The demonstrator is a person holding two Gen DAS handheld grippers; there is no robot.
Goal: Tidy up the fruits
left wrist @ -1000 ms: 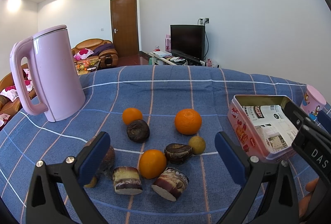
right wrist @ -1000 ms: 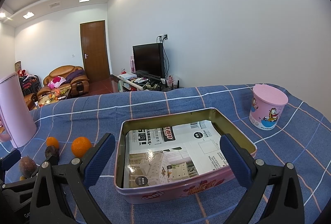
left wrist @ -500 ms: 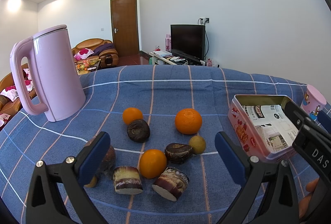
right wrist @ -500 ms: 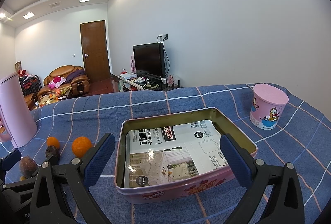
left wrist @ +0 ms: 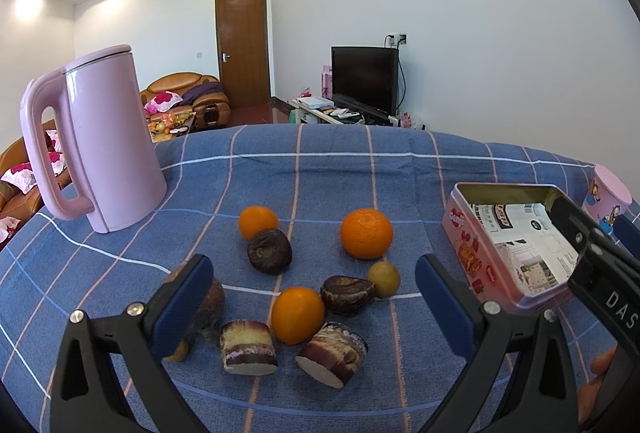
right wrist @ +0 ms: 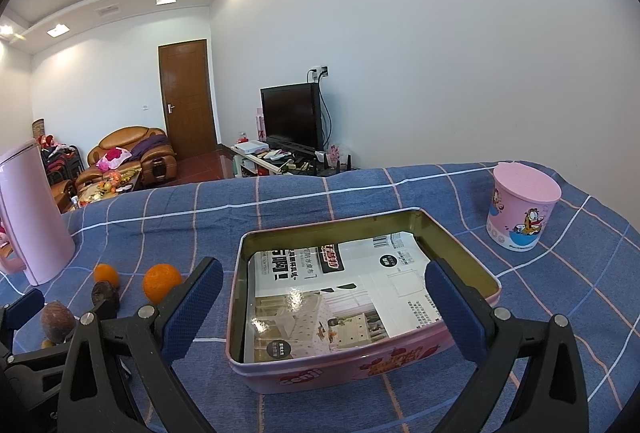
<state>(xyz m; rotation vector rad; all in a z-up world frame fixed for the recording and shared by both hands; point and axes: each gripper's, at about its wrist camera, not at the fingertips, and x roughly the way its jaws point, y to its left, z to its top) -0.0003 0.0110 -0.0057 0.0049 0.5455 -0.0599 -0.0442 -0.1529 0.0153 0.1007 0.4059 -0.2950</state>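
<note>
Both jaws spread apart: left hand-held gripper (left wrist: pixel 308 297) hovers over oranges (left wrist: pixel 366 233) mid-desk (left wrist: pixel 320 169); right hand-held gripper (right wrist: pixel 324 297) faces the paper-lined pink tin (right wrist: pixel 360 365).

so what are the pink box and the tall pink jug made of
The pink box looks like thin printed metal: a rolled rim, dull gold inner walls and glossy printed sides; a sheet of glossy printed paper lies inside. The pink jug looks like moulded plastic with a smooth satin sheen, though coated metal is possible.
</note>
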